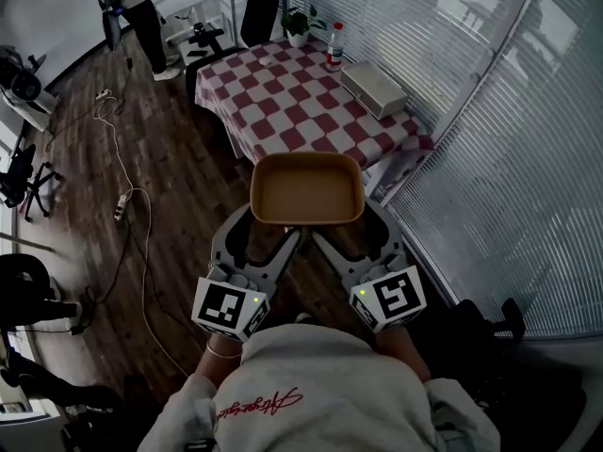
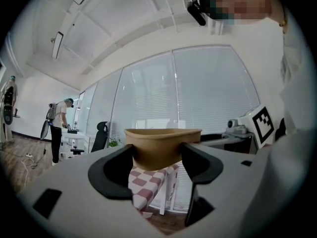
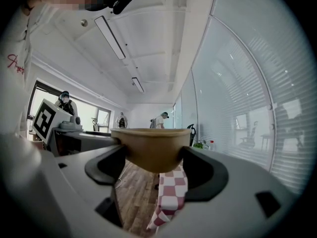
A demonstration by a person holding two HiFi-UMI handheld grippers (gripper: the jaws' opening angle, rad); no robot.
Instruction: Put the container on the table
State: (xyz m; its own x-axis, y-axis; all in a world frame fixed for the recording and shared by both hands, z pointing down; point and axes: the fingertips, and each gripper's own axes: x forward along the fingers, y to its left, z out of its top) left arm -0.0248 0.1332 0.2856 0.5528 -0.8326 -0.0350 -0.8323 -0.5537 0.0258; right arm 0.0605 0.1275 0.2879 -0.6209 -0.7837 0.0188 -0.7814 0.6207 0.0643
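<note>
An empty brown rectangular container [image 1: 307, 188] hangs in the air over the wooden floor, just short of the near end of the table [image 1: 311, 102] with the red-and-white checked cloth. My left gripper [image 1: 267, 230] is shut on its near-left side and my right gripper [image 1: 353, 230] on its near-right side. In the left gripper view the container [image 2: 161, 145] sits pinched between the dark jaws of the left gripper [image 2: 157, 162], with the table [image 2: 146, 182] below. The right gripper view shows the same container [image 3: 151, 148] held by the right gripper [image 3: 151, 165] above the checked cloth [image 3: 171, 192].
On the table stand a white box [image 1: 374, 89], a bottle [image 1: 334, 47] and a potted plant [image 1: 298, 24]. A window wall with blinds [image 1: 490, 139] runs along the right. Cables [image 1: 122, 196] lie on the floor at left; a person [image 1: 141, 12] stands far back.
</note>
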